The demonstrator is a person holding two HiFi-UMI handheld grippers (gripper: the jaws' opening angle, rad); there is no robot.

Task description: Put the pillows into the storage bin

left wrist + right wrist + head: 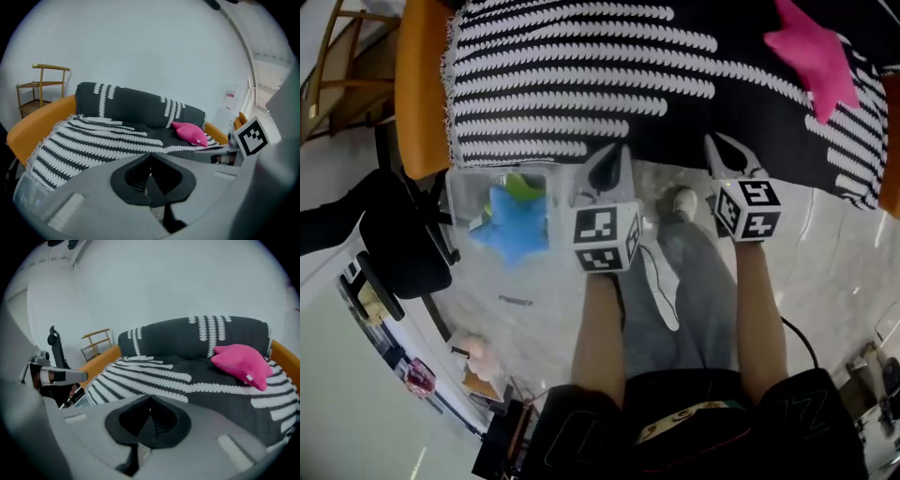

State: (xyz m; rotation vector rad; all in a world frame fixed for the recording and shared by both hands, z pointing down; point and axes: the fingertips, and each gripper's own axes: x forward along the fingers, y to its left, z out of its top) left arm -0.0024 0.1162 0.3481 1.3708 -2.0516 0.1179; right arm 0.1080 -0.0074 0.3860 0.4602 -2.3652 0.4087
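Note:
A pink star pillow (pixel 814 54) lies on the sofa's black-and-white striped blanket (pixel 581 84) at the far right; it also shows in the left gripper view (pixel 190 132) and the right gripper view (pixel 242 363). A blue star pillow (pixel 515 223) and a green one (pixel 522 185) sit inside the clear storage bin (pixel 460 187) on the floor by the sofa's edge. My left gripper (pixel 610 161) is shut and empty, just right of the bin. My right gripper (pixel 724 153) is shut and empty too, at the sofa's front edge, well short of the pink pillow.
The orange sofa arm (pixel 422 84) lies left of the blanket. A wooden chair (pixel 342 56) stands at the far left, and a black office chair (pixel 403 244) sits left of the bin. The person's legs and a shoe (pixel 680 202) are between the grippers.

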